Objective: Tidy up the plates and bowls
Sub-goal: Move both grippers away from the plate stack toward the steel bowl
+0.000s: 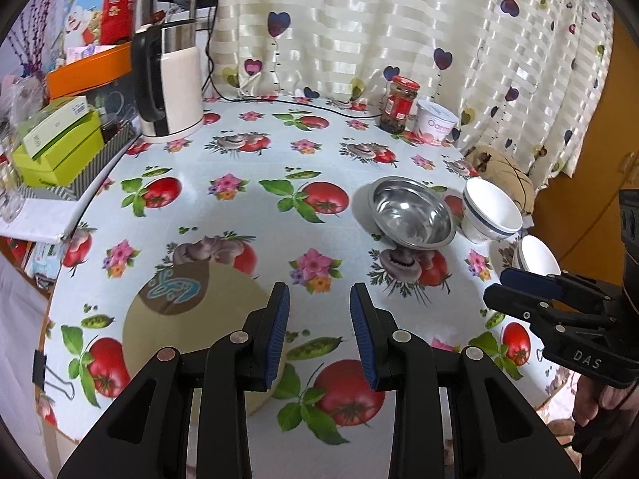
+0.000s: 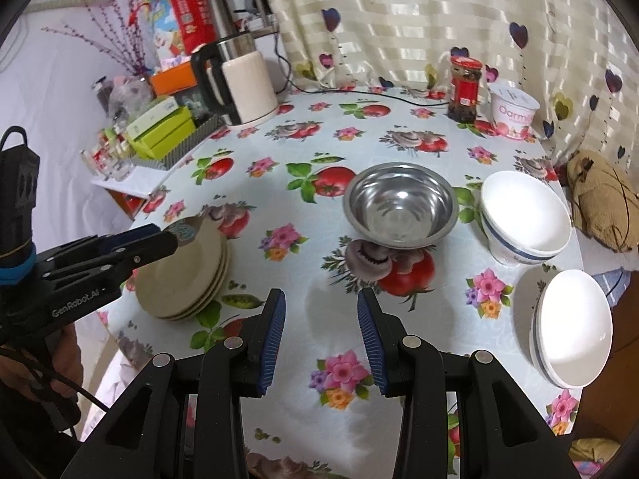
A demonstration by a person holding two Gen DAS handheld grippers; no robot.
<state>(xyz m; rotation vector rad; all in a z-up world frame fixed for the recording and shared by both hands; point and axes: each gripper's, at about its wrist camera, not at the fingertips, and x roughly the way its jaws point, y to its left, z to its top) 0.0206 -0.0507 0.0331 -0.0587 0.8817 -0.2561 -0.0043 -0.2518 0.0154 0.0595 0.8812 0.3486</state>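
Note:
A stack of beige plates (image 2: 187, 275) with a blue-brown motif sits near the table's left edge; in the left wrist view the plates (image 1: 187, 319) lie just beyond my left finger. A steel bowl (image 2: 401, 209) stands mid-table. Right of it is a stack of white bowls with a blue band (image 2: 525, 215), and a second white stack (image 2: 573, 331) is nearer the edge. My left gripper (image 1: 319, 291) is open and empty, hovering over the plates' rim (image 2: 159, 235). My right gripper (image 2: 321, 299) is open and empty above bare tablecloth, short of the steel bowl (image 1: 413, 213).
A white kettle (image 2: 247, 84) with its cord, a red-lidded jar (image 2: 465, 88) and a yogurt tub (image 2: 513, 113) stand at the back by the curtain. Green boxes (image 2: 159, 131) and clutter fill the left shelf. A brown cloth lump (image 2: 603, 199) lies at the right edge.

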